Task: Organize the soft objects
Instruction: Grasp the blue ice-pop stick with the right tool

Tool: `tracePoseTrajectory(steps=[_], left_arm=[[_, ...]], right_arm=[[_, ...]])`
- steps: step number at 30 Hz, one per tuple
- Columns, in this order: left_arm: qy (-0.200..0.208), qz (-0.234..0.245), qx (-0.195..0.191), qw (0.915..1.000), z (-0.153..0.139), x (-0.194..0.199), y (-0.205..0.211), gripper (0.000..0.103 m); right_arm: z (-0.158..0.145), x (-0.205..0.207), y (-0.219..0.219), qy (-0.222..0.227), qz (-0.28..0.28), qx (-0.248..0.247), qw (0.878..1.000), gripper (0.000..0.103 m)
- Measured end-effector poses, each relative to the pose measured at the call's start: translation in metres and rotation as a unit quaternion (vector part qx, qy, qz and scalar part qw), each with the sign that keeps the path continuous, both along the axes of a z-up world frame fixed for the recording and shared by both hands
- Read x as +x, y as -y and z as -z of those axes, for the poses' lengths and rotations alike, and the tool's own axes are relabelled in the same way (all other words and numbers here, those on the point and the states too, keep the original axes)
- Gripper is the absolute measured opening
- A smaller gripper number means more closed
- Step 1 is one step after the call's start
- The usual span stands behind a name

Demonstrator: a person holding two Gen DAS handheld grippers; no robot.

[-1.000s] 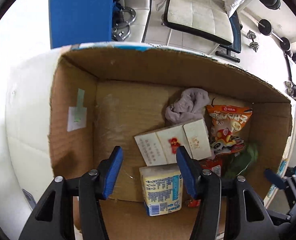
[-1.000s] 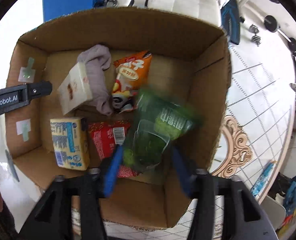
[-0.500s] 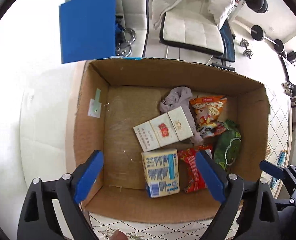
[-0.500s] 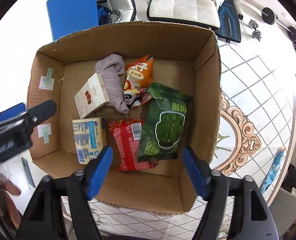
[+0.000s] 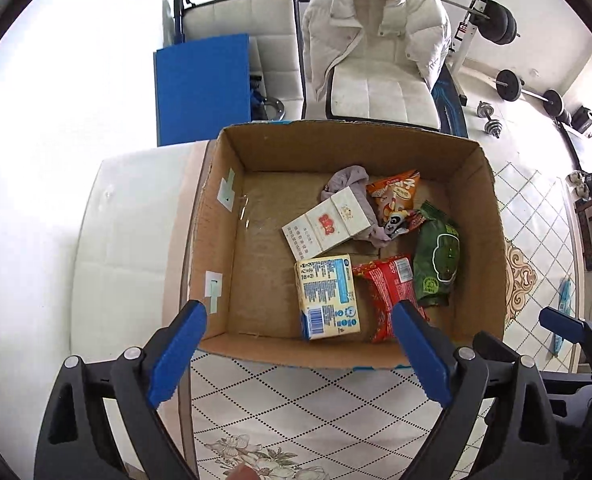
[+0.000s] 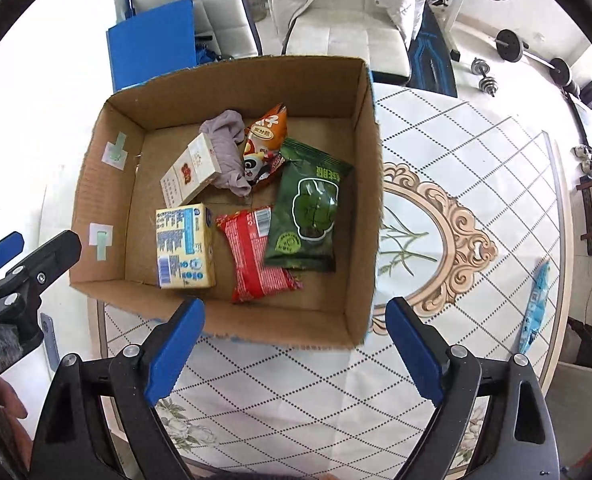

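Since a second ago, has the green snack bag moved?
Yes. The green snack bag was held above the cardboard box; it now lies flat on the box floor by the right wall, beside the red packet.

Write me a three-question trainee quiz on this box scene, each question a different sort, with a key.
1. True or false: the green snack bag lies inside the cardboard box, partly on top of the red packet.
2. Multiple choice: what does the left gripper hold? A) the yellow tissue pack B) the grey cloth C) nothing
3. Fill in: the long blue packet still outside the box lies on the ____.

Key
1. True.
2. C; it is open and empty, and so is the right gripper.
3. The patterned table, near its edge on the right in the right wrist view.
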State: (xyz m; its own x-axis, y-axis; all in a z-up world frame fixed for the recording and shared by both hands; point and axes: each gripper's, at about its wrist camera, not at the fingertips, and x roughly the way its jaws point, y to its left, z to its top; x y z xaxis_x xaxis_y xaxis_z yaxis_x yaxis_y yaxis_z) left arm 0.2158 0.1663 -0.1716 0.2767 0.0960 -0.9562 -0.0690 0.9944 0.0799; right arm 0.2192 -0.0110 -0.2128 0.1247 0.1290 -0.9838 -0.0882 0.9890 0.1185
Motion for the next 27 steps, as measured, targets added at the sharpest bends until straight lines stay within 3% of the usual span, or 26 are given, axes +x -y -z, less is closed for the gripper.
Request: tracePoseTrajectory(steps=[9,14,20,27], left_arm=[[0.024,0.0,-0.013,0.9996,-0.023,-0.019,0.022,0.095],[0.023,0.012,-0.008,0.9996,-0.019,-0.015,0.059,0.095],[-0.016,0.03,-0.018,0.9993,0.026,0.006,0.123,0.095],[-0.053,0.043,0.001,0.9977,0.081,0.028,0.177,0.095]], right_arm=[[-0.028,-0.021,0.027,0.02,0.013,0.038,0.999,0.094],[-0.023,-0.024,0.099,0.009,0.081,0.045,0.996,0.094],[0.035,-0.027,0.245,-0.051,0.212,-0.011,0.976,0.094],[0.121,-0.026,0.349,-0.124,0.286,-0.029,0.95,0.094]])
